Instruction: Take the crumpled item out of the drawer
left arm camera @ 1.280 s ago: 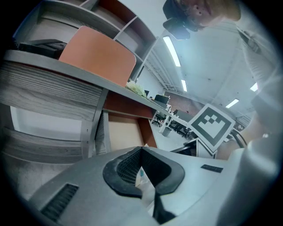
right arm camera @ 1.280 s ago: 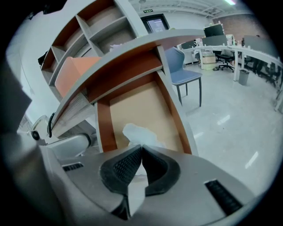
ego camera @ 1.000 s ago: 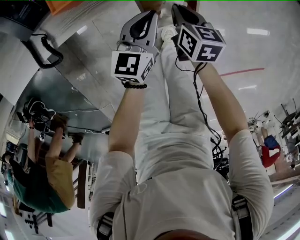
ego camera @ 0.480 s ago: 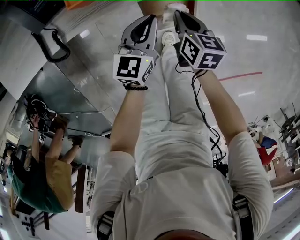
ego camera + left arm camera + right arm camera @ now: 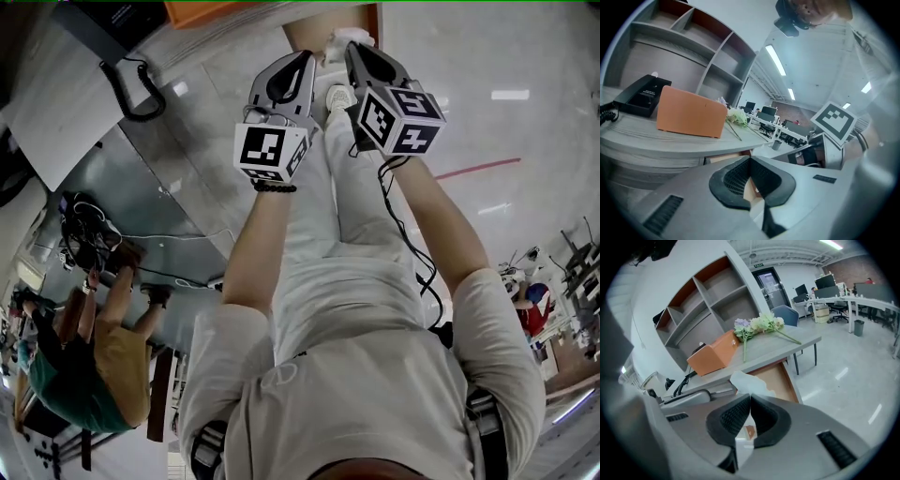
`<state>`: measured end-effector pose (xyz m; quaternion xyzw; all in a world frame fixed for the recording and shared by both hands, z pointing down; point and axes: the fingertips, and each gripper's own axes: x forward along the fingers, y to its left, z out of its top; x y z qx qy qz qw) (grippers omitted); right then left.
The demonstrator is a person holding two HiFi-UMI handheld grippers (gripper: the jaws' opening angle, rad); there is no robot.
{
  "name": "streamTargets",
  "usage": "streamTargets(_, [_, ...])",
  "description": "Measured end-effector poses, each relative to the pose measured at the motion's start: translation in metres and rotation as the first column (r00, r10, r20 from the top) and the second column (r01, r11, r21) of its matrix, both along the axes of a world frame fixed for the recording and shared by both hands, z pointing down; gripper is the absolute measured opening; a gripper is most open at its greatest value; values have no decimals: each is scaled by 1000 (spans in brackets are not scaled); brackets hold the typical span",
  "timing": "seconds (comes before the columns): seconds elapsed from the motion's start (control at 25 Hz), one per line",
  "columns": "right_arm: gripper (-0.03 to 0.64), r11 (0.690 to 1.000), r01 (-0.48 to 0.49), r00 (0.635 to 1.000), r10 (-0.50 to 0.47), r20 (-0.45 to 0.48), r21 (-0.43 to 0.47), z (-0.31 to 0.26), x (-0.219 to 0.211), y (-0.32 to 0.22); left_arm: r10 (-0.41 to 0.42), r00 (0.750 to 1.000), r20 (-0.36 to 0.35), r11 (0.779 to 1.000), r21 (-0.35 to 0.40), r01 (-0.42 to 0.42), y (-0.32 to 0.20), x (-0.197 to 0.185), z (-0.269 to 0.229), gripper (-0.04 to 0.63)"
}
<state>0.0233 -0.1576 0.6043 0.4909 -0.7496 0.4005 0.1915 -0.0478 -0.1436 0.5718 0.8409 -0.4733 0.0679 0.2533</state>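
The crumpled item is a white wad of paper [image 5: 747, 382]. It sticks out just past the tips of my right gripper [image 5: 750, 398], whose jaws are shut on it. In the head view the wad [image 5: 350, 38] shows at the tip of the right gripper [image 5: 352, 52]. Below and behind it the wooden drawer [image 5: 779, 378] stands pulled out from under the grey desk [image 5: 797, 344]. My left gripper [image 5: 750, 160] is close beside the right one. Its pads meet and nothing is between them. In the head view the left gripper [image 5: 302, 62] is level with the right.
On the desk lie an orange box [image 5: 711, 357], a bunch of flowers [image 5: 759, 324] and a black telephone [image 5: 641, 95] with a coiled cord. Open shelves [image 5: 701, 305] rise behind the desk. Another person [image 5: 75, 356] stands at the left of the head view.
Both grippers have risen together, with the white wad still at the right gripper's tips. The desk edge, orange box and telephone have come further into the head view.
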Motion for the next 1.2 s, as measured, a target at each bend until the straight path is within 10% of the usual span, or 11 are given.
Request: streamTargets(1.2, [6,974,-17,999,11,31,225,-214,34,0,-72,997,9,987,143,69,2,-36,-187,0])
